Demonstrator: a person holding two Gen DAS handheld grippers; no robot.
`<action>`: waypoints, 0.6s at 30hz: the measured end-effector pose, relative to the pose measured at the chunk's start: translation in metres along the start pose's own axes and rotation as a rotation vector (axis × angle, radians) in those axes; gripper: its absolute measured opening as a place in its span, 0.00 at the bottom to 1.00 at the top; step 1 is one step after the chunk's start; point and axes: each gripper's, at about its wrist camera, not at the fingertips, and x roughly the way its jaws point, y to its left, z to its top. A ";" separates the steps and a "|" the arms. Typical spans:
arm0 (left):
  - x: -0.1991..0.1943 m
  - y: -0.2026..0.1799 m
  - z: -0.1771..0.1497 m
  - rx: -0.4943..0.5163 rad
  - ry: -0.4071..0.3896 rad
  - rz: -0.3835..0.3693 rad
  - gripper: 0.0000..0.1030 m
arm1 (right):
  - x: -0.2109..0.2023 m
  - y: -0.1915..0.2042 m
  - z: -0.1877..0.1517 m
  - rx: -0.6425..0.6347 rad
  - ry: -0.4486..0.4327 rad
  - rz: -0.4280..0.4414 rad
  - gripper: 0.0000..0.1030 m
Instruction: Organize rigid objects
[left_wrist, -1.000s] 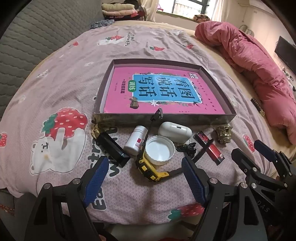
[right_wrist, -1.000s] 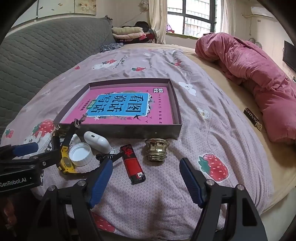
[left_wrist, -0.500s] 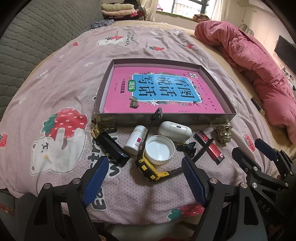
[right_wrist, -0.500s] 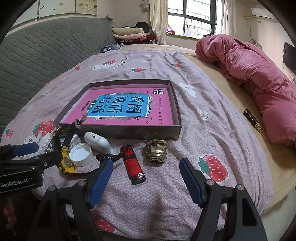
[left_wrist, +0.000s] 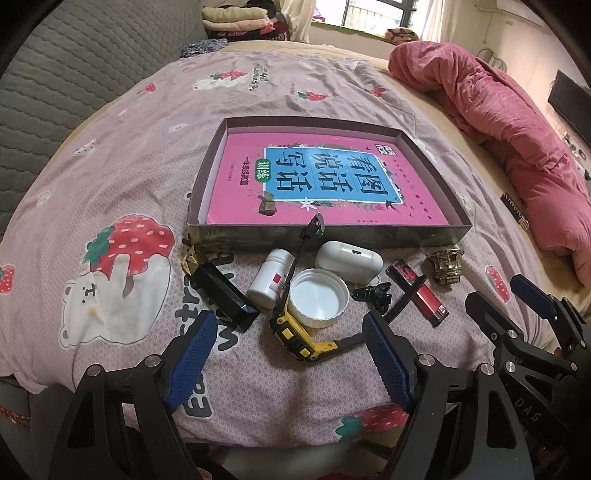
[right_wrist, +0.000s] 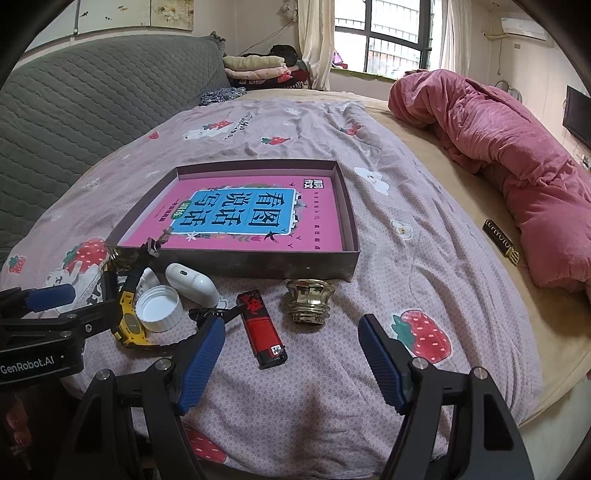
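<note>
1. A bed (left_wrist: 110, 177) covered by a mauve sheet printed with strawberries and bears fills both views; a grey quilted headboard (right_wrist: 92, 103) stands at one side and a rumpled pink quilt (right_wrist: 517, 166) lies along the other.
2. The left gripper (left_wrist: 288, 354) hovers over the near edge of the bed, its blue-padded fingers (left_wrist: 192, 354) spread wide and holding nothing.
3. The right gripper (right_wrist: 291, 354) hovers the same way, fingers (right_wrist: 380, 365) spread and empty.
4. Between the left fingers lies a yellow watch (left_wrist: 295, 332) with a black strap; a white lid (left_wrist: 318, 297) sits open side up, touching it.
5. Beside these are a small white bottle (left_wrist: 271, 277) on its side, a white earbud case (left_wrist: 349, 260), a black clip (left_wrist: 373, 294) and a black rectangular case (left_wrist: 221, 291).
6. In front of the right fingers lie a red and black lighter (right_wrist: 262, 332) and a brass cap (right_wrist: 309, 300).
7. Beyond the row sits a shallow brown box (left_wrist: 332, 240) with a pink book (left_wrist: 325, 181) flat inside.
</note>
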 end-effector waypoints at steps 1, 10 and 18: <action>0.000 0.000 0.000 0.000 0.000 -0.001 0.80 | 0.000 0.000 0.000 -0.001 0.000 -0.001 0.72; 0.001 0.012 -0.002 -0.025 -0.001 -0.013 0.80 | 0.002 -0.004 -0.001 0.015 0.006 0.000 0.72; 0.005 0.034 -0.005 -0.082 0.030 -0.017 0.80 | 0.007 -0.018 -0.002 0.062 0.016 -0.006 0.72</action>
